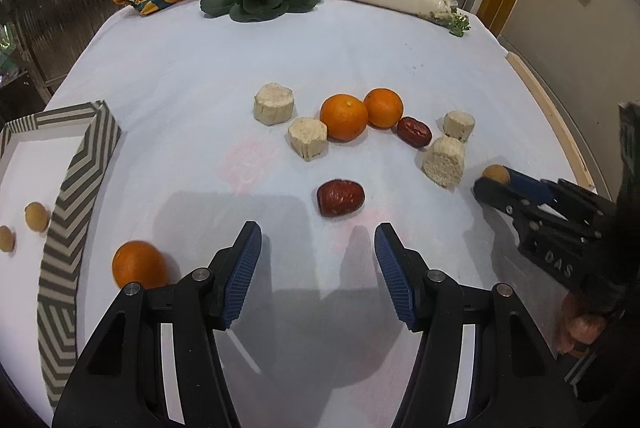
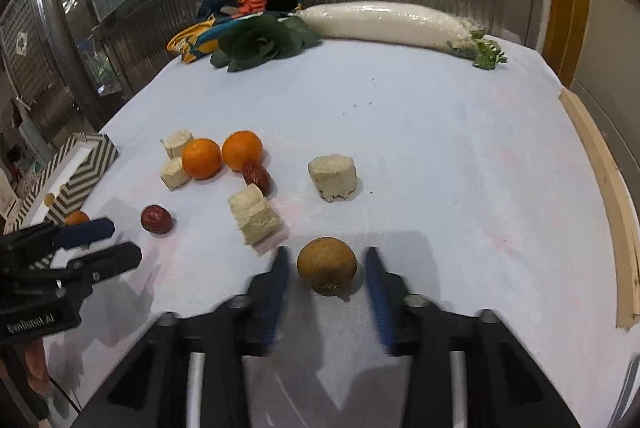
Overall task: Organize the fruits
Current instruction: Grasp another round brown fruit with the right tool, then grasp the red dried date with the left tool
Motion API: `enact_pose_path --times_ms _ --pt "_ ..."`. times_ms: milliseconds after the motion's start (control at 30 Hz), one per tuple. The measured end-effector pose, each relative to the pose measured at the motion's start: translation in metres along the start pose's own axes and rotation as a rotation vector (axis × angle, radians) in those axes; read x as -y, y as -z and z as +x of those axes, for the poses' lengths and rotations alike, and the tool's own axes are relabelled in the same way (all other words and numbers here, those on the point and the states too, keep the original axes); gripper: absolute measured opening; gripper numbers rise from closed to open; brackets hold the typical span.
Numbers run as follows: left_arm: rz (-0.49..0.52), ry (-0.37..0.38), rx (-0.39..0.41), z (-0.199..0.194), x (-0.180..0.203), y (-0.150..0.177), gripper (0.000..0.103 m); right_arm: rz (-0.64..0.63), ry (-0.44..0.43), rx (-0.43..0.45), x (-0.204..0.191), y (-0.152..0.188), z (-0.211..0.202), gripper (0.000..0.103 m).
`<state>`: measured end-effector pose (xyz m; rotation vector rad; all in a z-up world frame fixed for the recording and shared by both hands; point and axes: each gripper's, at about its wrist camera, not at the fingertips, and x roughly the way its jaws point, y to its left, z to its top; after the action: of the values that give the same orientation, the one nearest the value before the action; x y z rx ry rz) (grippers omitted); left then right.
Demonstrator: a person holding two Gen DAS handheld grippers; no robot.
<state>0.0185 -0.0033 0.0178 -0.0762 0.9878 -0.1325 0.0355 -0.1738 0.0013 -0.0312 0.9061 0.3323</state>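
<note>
Right gripper (image 2: 325,282) spread wide around brown longan (image 2: 327,265), fingers not touching it; left gripper (image 1: 318,278) wide open, empty; red jujube (image 1: 340,197) at 12 o'clock; striped box (image 1: 64,228) at 9 o'clock.

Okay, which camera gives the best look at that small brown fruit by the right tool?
The right wrist view: the longan sits whole and close between the open right tool. In the left wrist view it is small, partly hidden behind that tool.
</note>
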Motion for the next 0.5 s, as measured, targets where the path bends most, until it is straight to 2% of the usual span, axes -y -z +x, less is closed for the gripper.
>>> enact_pose_path --times_ms 333,500 --pt "-0.023 -0.012 -0.007 0.016 0.003 -0.015 0.059 0.023 -0.046 0.019 0.006 0.003 -0.005 0.028" --pt "0.013 -0.031 0.006 0.022 0.008 -0.019 0.059 0.022 -0.061 0.016 0.006 0.003 -0.004 0.028"
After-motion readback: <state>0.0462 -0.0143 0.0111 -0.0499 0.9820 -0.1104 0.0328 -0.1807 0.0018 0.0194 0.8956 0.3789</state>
